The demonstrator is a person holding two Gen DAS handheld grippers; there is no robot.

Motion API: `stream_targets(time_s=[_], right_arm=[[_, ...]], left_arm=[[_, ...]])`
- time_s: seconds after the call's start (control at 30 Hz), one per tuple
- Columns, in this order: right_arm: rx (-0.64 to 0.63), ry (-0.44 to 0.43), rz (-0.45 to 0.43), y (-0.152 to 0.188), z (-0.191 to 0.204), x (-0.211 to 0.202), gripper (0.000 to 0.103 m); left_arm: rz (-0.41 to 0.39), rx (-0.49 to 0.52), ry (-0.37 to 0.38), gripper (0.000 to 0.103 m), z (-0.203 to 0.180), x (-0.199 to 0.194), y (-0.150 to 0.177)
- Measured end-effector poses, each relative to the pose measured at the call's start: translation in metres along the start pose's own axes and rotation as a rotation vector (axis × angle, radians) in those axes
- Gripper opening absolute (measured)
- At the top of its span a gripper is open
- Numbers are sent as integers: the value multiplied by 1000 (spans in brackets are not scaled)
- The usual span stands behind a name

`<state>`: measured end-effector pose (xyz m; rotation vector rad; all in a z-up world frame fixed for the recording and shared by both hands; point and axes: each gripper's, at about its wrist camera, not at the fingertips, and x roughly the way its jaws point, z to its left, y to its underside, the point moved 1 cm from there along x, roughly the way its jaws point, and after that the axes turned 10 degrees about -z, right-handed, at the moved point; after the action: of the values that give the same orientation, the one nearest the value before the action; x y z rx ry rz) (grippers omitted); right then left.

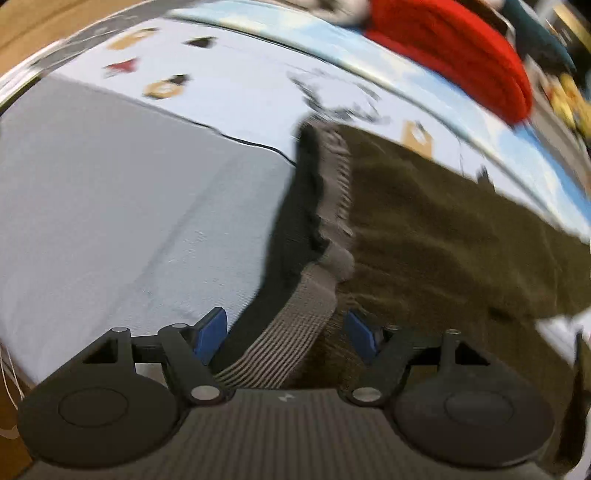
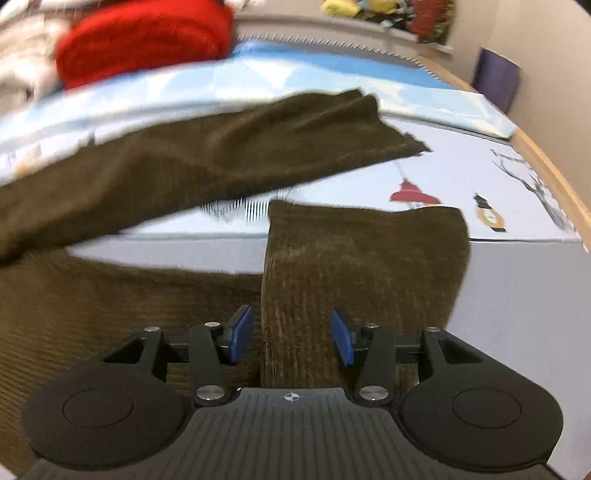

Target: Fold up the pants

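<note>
Dark olive corduroy pants (image 1: 424, 221) lie on a pale blue-grey bed cover (image 1: 110, 206). Their ribbed grey waistband (image 1: 295, 317) runs down between the blue pads of my left gripper (image 1: 286, 334), which stands open; neither pad presses on it. In the right wrist view, one pant leg (image 2: 258, 151) stretches across toward the upper right. The other leg's end (image 2: 365, 258) is folded back and passes between the pads of my right gripper (image 2: 291, 339). That gripper is open too, its pads standing clear of the cloth.
A red knitted garment (image 1: 461, 55) lies at the far side of the bed (image 2: 140, 40). The sheet (image 2: 461, 177) carries printed lantern and tree figures. A wooden bed edge (image 2: 554, 173) curves along the right. Stuffed toys (image 2: 354, 7) sit on a far shelf.
</note>
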<state>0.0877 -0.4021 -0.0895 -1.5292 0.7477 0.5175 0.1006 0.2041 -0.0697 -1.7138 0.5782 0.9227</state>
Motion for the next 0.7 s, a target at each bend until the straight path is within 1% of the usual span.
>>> stream_targets(time_s=[0.07,0.13,0.17,0.2,0.23,0.27,0.3,0.33,0.37,0.4,0.43,0.47,0.5,0.53,0.57,0.6,0.67,0.7], right_arm=[[-55,33,18,2,6,10,49],[-87,54,17,5,6,11,45],[-80,61,11,6,3,11,35],[-62,68,6,7,-3,10,12],[-26,84,-8,6,-12,4,8],[28,112,-40,5,-25,-4,7],[106,156,-86,3,-43,-16,7],[192,209,-137,3,-62,-30,7],[307,281,-192,8,-89,-49,7],[407,332,-210,16,-112,-63,7],[530,341,-186,30,-136,-72,7],[622,320,-130,46,-152,-74,7],[677,320,-66,61,-163,-74,7],[724,328,-6,76,-173,-74,7],[762,325,24,85,-179,-75,7],[802,300,51,95,-185,-74,7],[859,253,77,106,-193,-71,7],[878,241,76,109,-196,-71,8]], left_arm=[[16,65,-15,76,-7,11,1],[38,89,-28,76,-7,24,1],[58,91,-26,76,-7,29,2],[76,92,-23,76,-7,39,3],[96,95,-20,76,-8,46,3],[111,106,-20,75,-9,48,5],[119,127,-25,69,-10,51,7],[121,148,-32,65,-12,54,9],[114,169,-38,57,-13,53,10],[109,177,-32,51,-12,51,11],[103,180,-32,48,-12,50,11],[93,185,-34,43,-11,48,11],[88,186,-31,42,-10,46,11],[86,180,-25,42,-8,44,11],[88,173,-23,41,-6,44,12],[96,167,-22,42,-4,44,12],[104,154,-20,43,-4,43,10],[102,145,-18,45,-3,43,9]])
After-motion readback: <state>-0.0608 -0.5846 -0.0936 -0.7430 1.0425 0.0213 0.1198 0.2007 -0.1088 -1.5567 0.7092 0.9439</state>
